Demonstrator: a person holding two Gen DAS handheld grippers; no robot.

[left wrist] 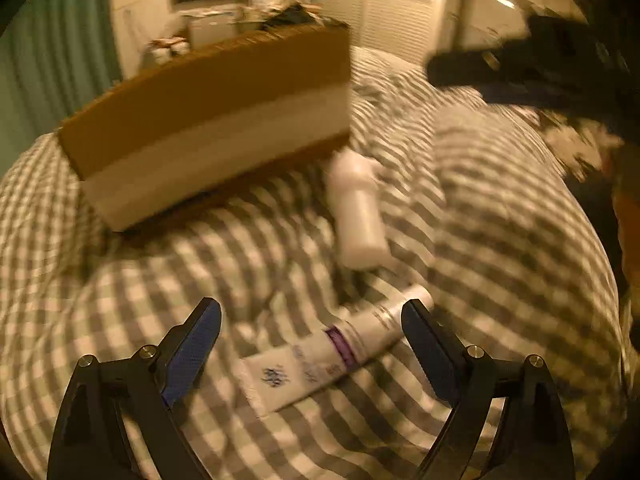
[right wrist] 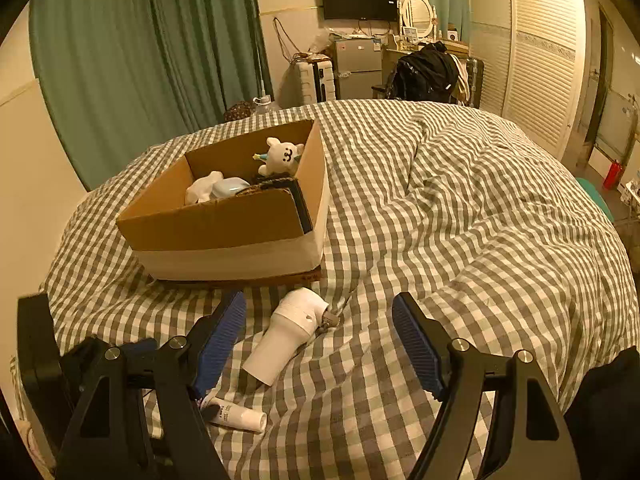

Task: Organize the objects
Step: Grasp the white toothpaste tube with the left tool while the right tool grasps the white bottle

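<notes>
A cardboard box stands on the checked bedspread and holds a white plush bear and other items. A white bottle lies in front of the box; it also shows in the left wrist view. A white tube with a purple band lies between the open fingers of my left gripper, and its cap end shows in the right wrist view. My right gripper is open and empty, just above the white bottle. The left wrist view is blurred.
The box fills the upper left of the left wrist view. The other gripper's dark body is at upper right there. Beyond the bed are green curtains, a suitcase, a black bag and a louvred wardrobe.
</notes>
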